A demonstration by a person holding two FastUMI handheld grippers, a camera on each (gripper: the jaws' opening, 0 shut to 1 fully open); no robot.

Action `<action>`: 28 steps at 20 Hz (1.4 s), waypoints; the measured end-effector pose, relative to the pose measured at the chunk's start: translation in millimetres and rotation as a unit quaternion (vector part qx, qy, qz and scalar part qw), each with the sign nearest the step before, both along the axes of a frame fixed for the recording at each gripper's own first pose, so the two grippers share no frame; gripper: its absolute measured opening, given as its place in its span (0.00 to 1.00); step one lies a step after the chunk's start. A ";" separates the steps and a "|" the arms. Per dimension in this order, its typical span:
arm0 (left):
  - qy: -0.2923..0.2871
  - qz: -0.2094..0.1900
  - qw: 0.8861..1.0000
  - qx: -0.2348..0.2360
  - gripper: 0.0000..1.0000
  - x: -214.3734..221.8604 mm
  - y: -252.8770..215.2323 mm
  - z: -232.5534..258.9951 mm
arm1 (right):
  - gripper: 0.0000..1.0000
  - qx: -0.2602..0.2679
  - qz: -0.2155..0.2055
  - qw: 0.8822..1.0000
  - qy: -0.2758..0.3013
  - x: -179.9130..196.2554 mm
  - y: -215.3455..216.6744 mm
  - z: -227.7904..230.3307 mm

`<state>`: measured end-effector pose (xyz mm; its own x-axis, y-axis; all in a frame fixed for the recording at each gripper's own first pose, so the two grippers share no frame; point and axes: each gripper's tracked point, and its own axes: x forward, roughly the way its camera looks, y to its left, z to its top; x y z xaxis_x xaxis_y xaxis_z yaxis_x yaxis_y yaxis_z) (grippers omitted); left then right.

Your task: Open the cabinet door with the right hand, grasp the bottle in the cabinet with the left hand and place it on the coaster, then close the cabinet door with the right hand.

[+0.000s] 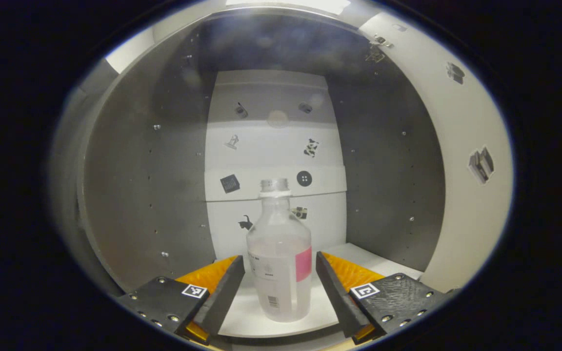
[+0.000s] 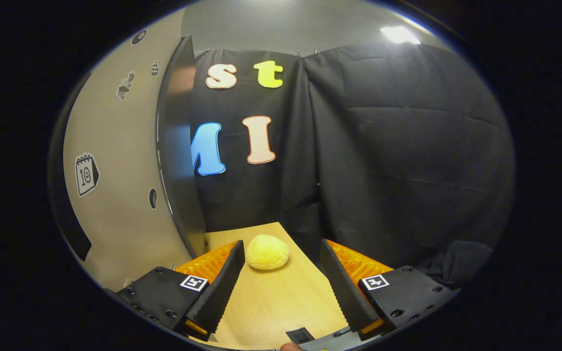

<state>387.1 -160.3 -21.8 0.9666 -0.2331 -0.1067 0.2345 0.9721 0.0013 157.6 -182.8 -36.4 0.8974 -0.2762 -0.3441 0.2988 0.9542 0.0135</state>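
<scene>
A: Left tool (image 1: 280, 273)?
B: Spread wide, bottle (image 1: 279, 253) upright between its fingers on the cabinet (image 1: 144, 185) shelf, looks untouched, hard to say.
A: Right tool (image 2: 282, 273)?
B: Wide too, holding nothing, over worktop (image 2: 281, 302); door (image 2: 178, 146) swung out left.

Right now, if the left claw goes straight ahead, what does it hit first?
The bottle. It stands upright on the cabinet shelf, centred between the open left claw fingers, which look clear of it. Behind it is the cabinet back wall; depth is hard to judge.
</scene>
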 end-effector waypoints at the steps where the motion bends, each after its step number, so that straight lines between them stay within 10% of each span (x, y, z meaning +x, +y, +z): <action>1: -0.002 0.001 1.000 -0.004 0.88 -2.2 0.6 1.1 | 0.93 -0.004 0.000 1.000 0.001 0.3 -0.3 0.7; 4: 0.003 -0.007 1.000 -0.024 0.72 -5.5 -1.3 1.5 | 0.93 -0.015 0.006 1.000 0.003 0.7 -0.9 2.2; 28: -0.003 0.128 0.991 -0.049 0.74 -223.3 117.3 -25.9 | 0.93 0.023 0.106 0.994 -0.026 -18.7 -5.7 13.0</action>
